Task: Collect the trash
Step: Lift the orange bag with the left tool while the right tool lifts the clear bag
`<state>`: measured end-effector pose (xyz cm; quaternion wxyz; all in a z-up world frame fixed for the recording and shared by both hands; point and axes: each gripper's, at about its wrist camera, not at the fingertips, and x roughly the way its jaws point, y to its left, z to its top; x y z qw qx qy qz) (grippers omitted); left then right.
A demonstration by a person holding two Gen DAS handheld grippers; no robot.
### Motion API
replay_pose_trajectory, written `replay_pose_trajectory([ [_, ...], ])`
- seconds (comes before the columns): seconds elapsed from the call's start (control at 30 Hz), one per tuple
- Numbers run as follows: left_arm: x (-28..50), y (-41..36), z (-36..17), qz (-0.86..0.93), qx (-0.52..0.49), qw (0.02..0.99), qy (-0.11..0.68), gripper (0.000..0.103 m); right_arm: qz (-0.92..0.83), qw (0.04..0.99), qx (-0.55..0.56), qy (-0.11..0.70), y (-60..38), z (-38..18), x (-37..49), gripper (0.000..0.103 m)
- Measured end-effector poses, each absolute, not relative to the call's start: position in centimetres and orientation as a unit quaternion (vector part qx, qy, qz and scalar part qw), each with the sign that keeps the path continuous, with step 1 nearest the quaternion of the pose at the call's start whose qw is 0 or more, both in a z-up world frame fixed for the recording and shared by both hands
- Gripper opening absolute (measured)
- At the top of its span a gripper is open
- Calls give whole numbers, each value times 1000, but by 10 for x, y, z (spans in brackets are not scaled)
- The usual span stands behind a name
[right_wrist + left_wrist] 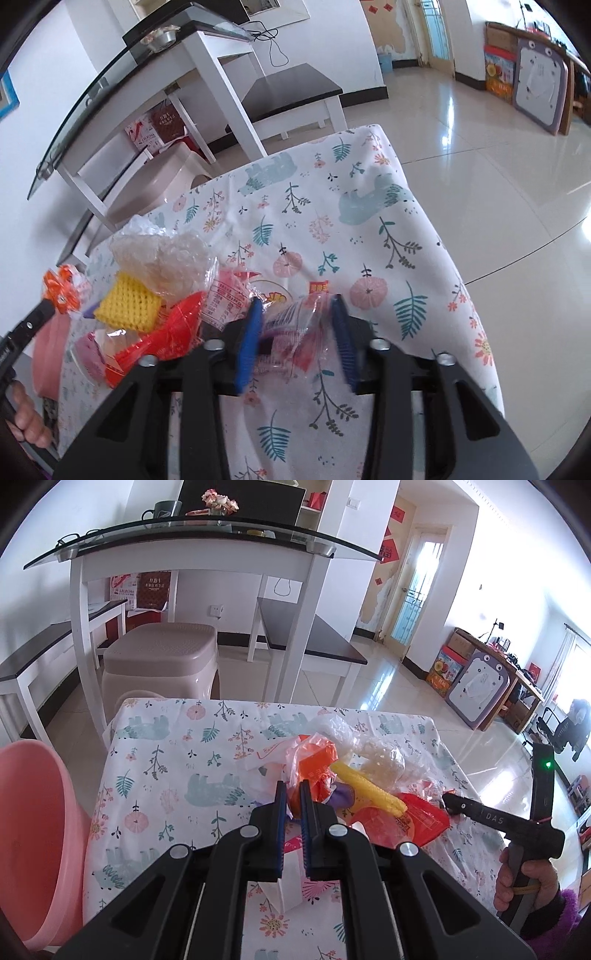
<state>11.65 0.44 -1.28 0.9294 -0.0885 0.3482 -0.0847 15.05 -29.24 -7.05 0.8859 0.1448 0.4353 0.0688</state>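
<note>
The trash pile (pixel 354 775) sits mid-bench on the floral cloth (pixel 155 760). The left hand-held gripper (pixel 291 794) is pinched on an orange plastic bag (pixel 317 760) at the pile's near edge. The right hand-held gripper (pixel 295 314) stands parted around a clear wrapper (pixel 295 325) — not clamped. A pink basin (pixel 33 830) waits at the bench's left.

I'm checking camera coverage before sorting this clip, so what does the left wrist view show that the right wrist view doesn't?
Only the left wrist view shows the pink plastic basin beside the table, and the left hand-held gripper nearly closed around an orange-printed plastic bag.

Only the right wrist view shows the right hand-held gripper open around a clear printed wrapper.

Both show the floral tablecloth, the yellow foam net sleeve, the red wrapper and the bubble wrap.
</note>
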Motion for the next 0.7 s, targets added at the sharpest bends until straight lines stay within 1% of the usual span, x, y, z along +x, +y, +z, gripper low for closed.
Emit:
replay_pose_trajectory([
  [0.17,109,3,-7,-87,-84,933,340,6,62,891,140,428,-294,-67,139,13],
  [0.23,105,4,-4,-88,-85,934,335,6,60,895,141,418,-299,-61,131,11],
  [0.5,78,3,15,-96,-85,942,308,6,67,928,120,347,-298,-7,94,10],
  [0.7,51,9,29,-89,-77,951,286,6,105,944,97,298,-270,33,72,10],
])
